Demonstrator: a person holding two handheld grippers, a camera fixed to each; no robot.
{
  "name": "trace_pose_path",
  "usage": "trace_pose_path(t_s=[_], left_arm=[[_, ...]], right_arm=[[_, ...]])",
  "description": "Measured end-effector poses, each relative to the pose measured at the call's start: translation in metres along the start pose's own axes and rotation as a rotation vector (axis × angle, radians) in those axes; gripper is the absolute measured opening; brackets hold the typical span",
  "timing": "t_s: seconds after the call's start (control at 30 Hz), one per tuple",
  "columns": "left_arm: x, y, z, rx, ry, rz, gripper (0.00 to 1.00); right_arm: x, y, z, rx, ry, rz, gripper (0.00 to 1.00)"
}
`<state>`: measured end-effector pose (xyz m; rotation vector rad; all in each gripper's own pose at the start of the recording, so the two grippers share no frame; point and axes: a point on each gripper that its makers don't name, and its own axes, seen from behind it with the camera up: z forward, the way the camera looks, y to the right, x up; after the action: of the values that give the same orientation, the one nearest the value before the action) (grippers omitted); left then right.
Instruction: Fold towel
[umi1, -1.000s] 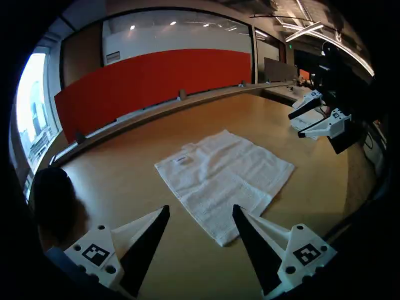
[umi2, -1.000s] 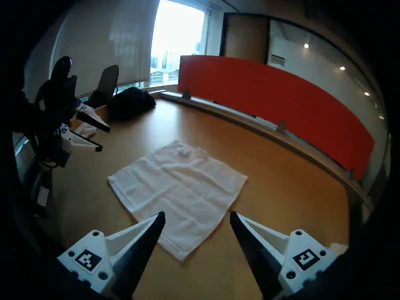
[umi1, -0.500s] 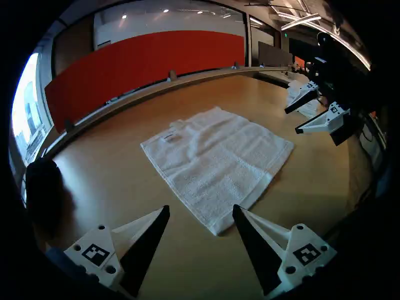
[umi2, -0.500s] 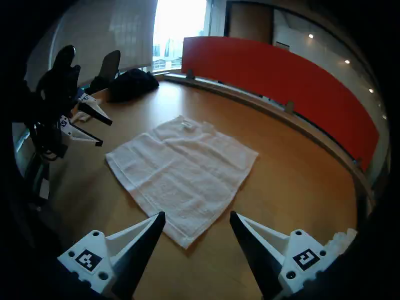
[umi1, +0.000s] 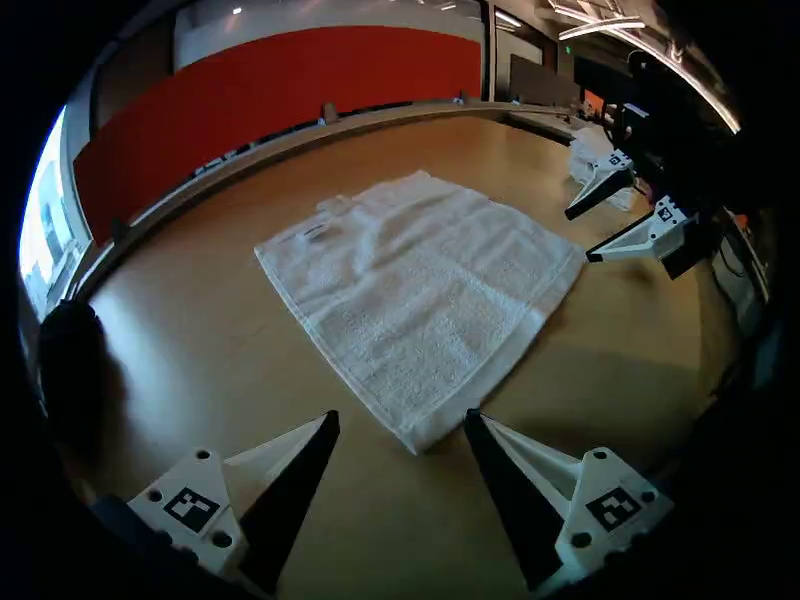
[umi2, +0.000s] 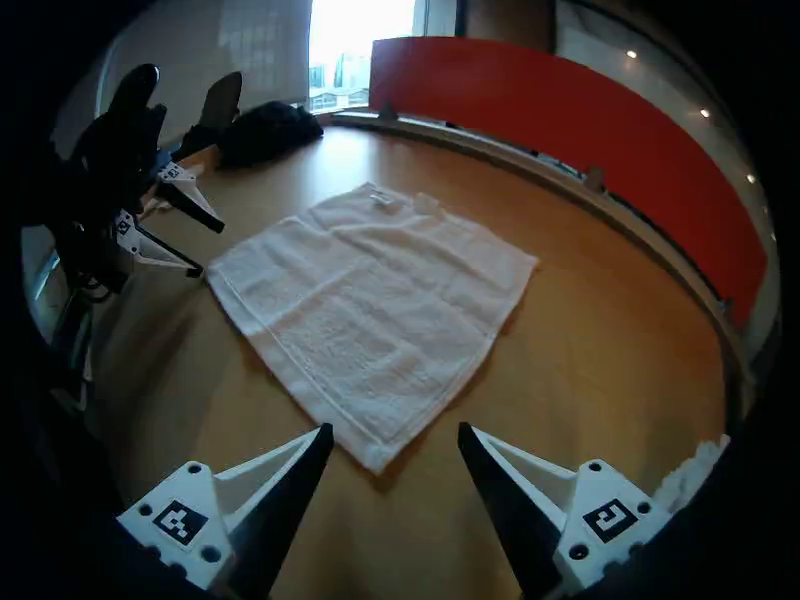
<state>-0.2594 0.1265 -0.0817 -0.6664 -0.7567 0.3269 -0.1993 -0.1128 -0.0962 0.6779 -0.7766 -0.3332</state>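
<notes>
A white towel (umi1: 415, 280) lies flat on the wooden table (umi1: 200, 330), one corner pointing toward me. My left gripper (umi1: 400, 435) hangs open just above that near corner, fingers either side of it and not touching. In the right gripper view the same towel (umi2: 370, 300) is spread out, and my right gripper (umi2: 392, 445) is open over its own near corner. The right gripper (umi1: 590, 235) also appears far off at the towel's right corner, and the left gripper (umi2: 205, 250) sits beside the towel's left corner, held by a dark-sleeved hand.
A red partition (umi1: 280, 85) runs along the table's far edge. A dark bag (umi2: 265, 130) lies near the window end. Crumpled white cloth (umi1: 595, 165) sits at the far right. A dark object (umi1: 65, 380) stands at the left, and the table edge is close on the right.
Both grippers have dropped lower and come closer to the towel, whose near corners now lie between the fingertips. Both stay open; the towel has not moved.
</notes>
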Motion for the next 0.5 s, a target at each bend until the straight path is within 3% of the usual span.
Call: trace_pose_path(t_s=[0.5], left_arm=[[-0.012,0.009,0.013,-0.025,-0.064,0.009,0.93]], right_arm=[[-0.012,-0.004,0.005,0.043,-0.044,-0.001,0.79]])
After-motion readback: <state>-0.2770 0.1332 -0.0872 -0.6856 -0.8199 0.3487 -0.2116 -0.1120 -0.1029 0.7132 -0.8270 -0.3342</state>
